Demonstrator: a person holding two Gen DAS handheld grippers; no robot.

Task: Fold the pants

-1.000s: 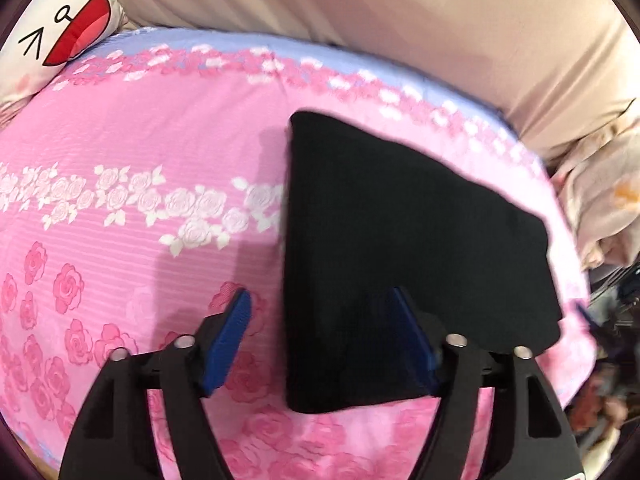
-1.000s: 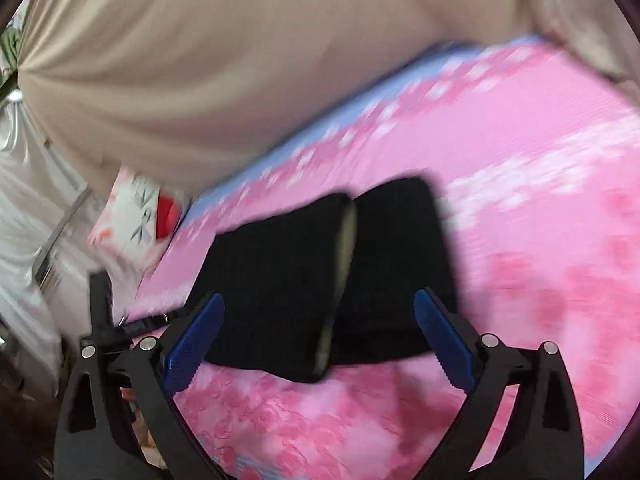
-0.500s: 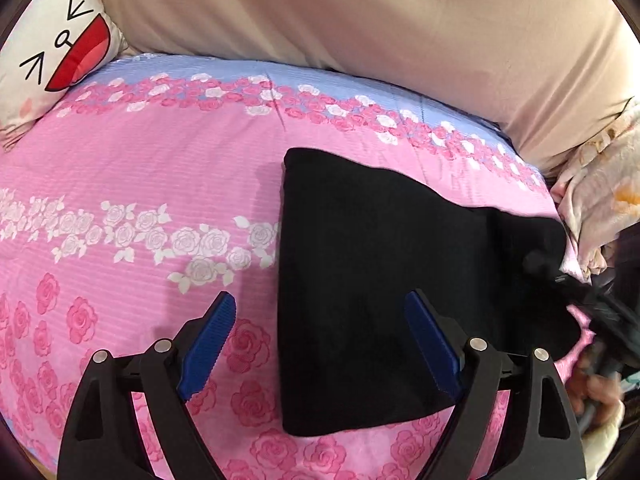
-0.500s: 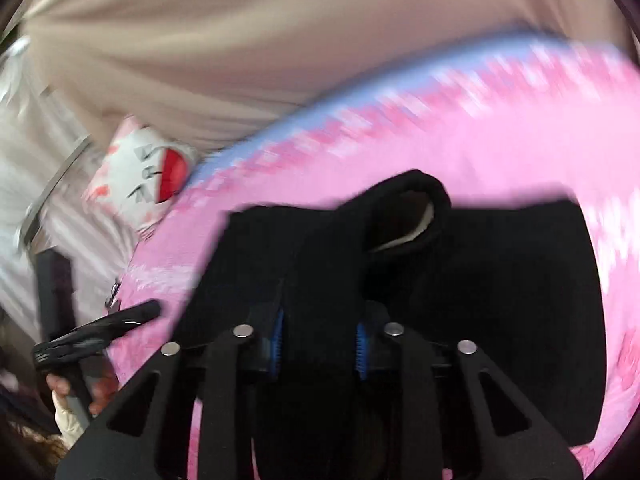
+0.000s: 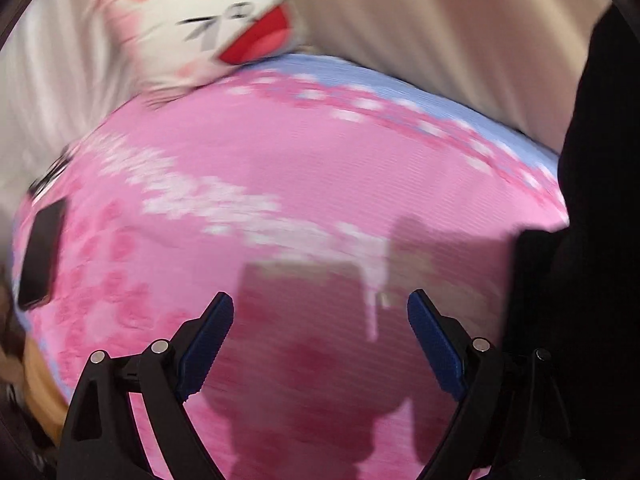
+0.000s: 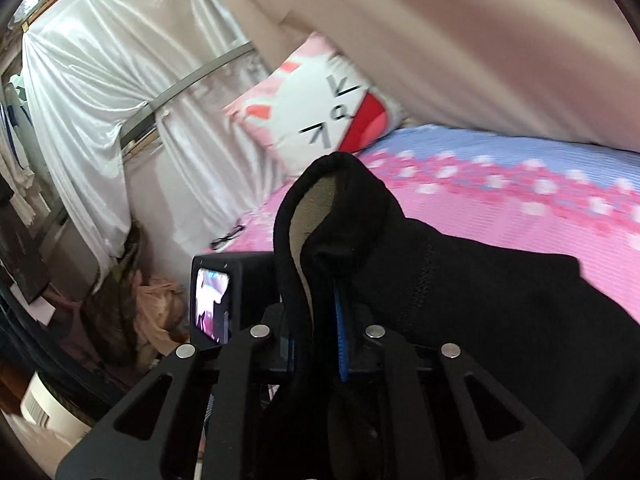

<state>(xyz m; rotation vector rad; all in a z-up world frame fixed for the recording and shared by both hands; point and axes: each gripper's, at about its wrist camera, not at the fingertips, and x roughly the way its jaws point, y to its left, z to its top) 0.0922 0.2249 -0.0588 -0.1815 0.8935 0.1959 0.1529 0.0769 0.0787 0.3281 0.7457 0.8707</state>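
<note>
Pants, black, bunched, pale-lined.

The pants are matt black knit cloth with a pale fleecy lining showing in the raised fold. The bed sheet is thin pink cloth with a fine ribbed weave. The white drape at far left is glossy, satin-like. The hand-held gripper is matt black plastic with shiny metal pins and ridged blue pads.
</note>
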